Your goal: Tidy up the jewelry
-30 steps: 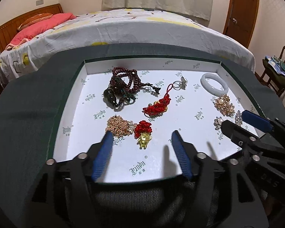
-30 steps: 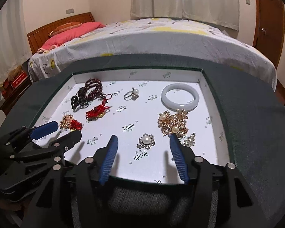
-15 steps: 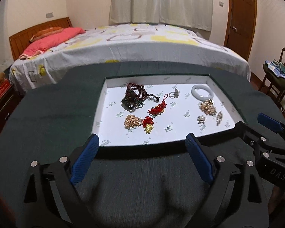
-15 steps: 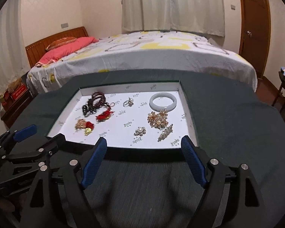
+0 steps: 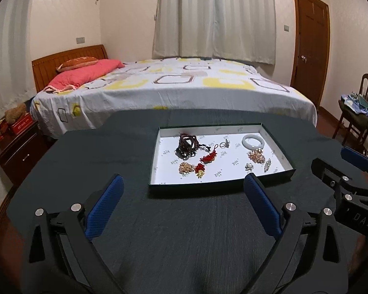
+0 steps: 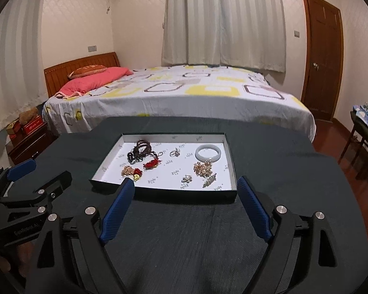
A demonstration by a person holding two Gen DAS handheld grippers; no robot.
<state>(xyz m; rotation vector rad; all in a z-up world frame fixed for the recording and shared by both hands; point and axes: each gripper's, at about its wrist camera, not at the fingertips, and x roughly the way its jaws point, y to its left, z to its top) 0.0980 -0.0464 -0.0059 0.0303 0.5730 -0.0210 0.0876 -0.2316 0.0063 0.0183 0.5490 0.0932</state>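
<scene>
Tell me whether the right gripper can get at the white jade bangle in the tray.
Probably yes: the white jade bangle lies flat and uncovered near the tray's far right corner, and the right gripper, jaws opening and empty, faces it unobstructed.

Jewelry tray (image 6: 229,156) beyond empty, opening fingers (image 6: 254,210)

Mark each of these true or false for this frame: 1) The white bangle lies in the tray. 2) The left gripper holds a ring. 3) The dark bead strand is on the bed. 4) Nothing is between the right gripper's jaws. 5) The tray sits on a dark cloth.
1) True: the white bangle lies in the tray, near its far right corner.
2) False: the left gripper holds nothing; its jaws are opening, and the ring lies in the tray.
3) False: the dark bead strand is in the tray.
4) True: the right gripper is empty, its jaws opening.
5) True: dark cloth.
</scene>
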